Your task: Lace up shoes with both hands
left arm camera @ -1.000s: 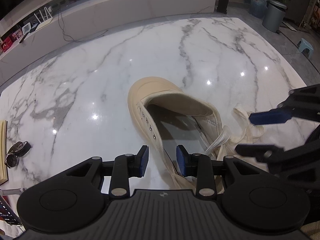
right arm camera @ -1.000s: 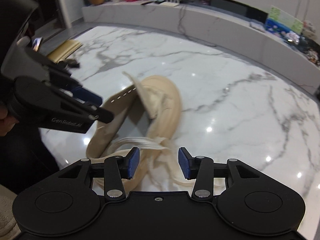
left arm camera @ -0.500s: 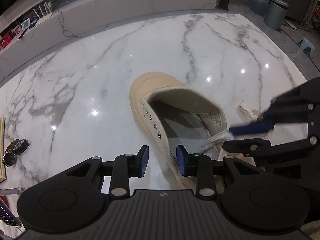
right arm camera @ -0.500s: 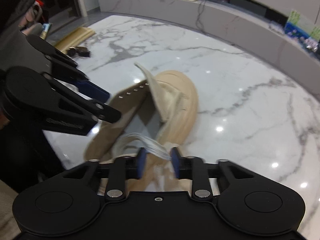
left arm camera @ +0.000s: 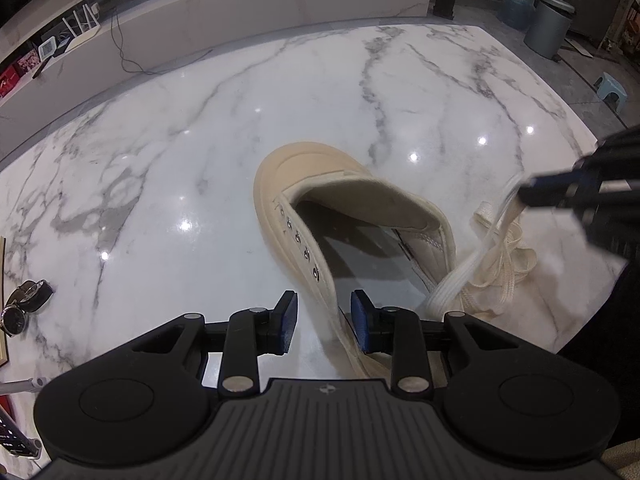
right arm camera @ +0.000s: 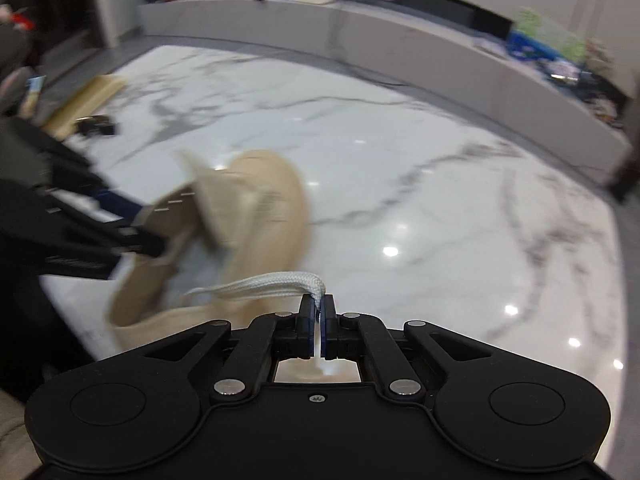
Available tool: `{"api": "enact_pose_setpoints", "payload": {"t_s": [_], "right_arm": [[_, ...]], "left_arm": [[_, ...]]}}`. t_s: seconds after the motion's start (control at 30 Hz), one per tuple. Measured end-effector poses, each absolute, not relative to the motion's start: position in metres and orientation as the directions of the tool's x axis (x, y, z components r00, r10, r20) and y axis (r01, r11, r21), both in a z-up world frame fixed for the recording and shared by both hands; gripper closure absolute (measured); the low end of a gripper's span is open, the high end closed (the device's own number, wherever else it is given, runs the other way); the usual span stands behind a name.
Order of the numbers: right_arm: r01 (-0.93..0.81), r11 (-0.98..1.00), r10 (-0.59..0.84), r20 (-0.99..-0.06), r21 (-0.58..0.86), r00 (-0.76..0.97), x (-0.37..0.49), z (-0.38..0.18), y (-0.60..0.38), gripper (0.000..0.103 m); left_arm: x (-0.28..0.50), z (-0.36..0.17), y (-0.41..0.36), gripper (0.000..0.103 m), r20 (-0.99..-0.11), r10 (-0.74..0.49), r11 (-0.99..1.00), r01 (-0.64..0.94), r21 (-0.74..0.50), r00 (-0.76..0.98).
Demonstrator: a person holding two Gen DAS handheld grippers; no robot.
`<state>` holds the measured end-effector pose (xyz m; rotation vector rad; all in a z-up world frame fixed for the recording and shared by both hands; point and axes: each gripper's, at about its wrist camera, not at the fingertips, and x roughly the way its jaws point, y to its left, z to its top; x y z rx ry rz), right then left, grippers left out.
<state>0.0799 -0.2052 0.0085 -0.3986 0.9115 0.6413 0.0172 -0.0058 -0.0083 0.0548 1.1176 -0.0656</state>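
A cream high-top shoe [left arm camera: 320, 184] stands on the white marble table [left arm camera: 200, 140], its tongue folded open and a row of metal eyelets [left arm camera: 298, 236] showing. My left gripper [left arm camera: 323, 318] is open, its blue pads on either side of the shoe's eyelet flap near the ankle. My right gripper [right arm camera: 319, 312] is shut on the white lace [right arm camera: 276, 285] and holds it lifted to the shoe's right; it shows in the left wrist view [left arm camera: 532, 194] with the lace [left arm camera: 480, 256] stretched up from a loose pile. The shoe [right arm camera: 256, 200] is blurred in the right wrist view.
A wristwatch [left arm camera: 24, 304] lies at the table's left edge, beside a wooden board [right arm camera: 80, 100]. A long marble counter [left arm camera: 240, 4] runs behind the table. Bins [left arm camera: 550, 24] and a small stool [left arm camera: 610, 84] stand on the floor at the far right.
My right gripper closed on the lace and pulled it up and out to the right. My left gripper stayed open around the eyelet flap.
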Motion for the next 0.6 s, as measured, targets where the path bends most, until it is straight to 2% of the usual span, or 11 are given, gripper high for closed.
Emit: {"api": "enact_pose_setpoints", "payload": {"t_s": [0.13, 0.3, 0.43, 0.47, 0.53, 0.6], "right_arm": [[-0.581, 0.806, 0.258, -0.816, -0.114, 0.518, 0.089, 0.01, -0.222, 0.102], [-0.421, 0.876, 0.088, -0.781, -0.234, 0.618, 0.104, 0.013, -0.252, 0.102], [-0.464, 0.853, 0.091, -0.808, -0.238, 0.582, 0.104, 0.008, -0.251, 0.1], [-0.496, 0.842, 0.127, -0.818, -0.209, 0.561, 0.101, 0.007, -0.246, 0.099], [-0.556, 0.817, 0.196, -0.833, -0.153, 0.517, 0.095, 0.005, -0.237, 0.082], [-0.601, 0.795, 0.272, -0.835, -0.085, 0.479, 0.091, 0.005, -0.227, 0.077]], "left_arm": [[0.017, -0.009, -0.008, 0.075, -0.897, -0.018, 0.997, 0.074, 0.017, 0.441], [0.017, -0.009, -0.008, 0.075, -0.897, -0.02, 0.997, 0.075, 0.015, 0.441], [0.017, -0.008, -0.008, 0.075, -0.897, -0.023, 0.997, 0.079, 0.013, 0.442], [0.017, -0.008, -0.008, 0.075, -0.896, -0.024, 0.997, 0.081, 0.013, 0.443], [0.017, -0.007, -0.008, 0.075, -0.895, -0.024, 0.997, 0.082, 0.014, 0.445], [0.017, -0.006, -0.008, 0.077, -0.893, -0.023, 0.997, 0.082, 0.015, 0.449]]}}
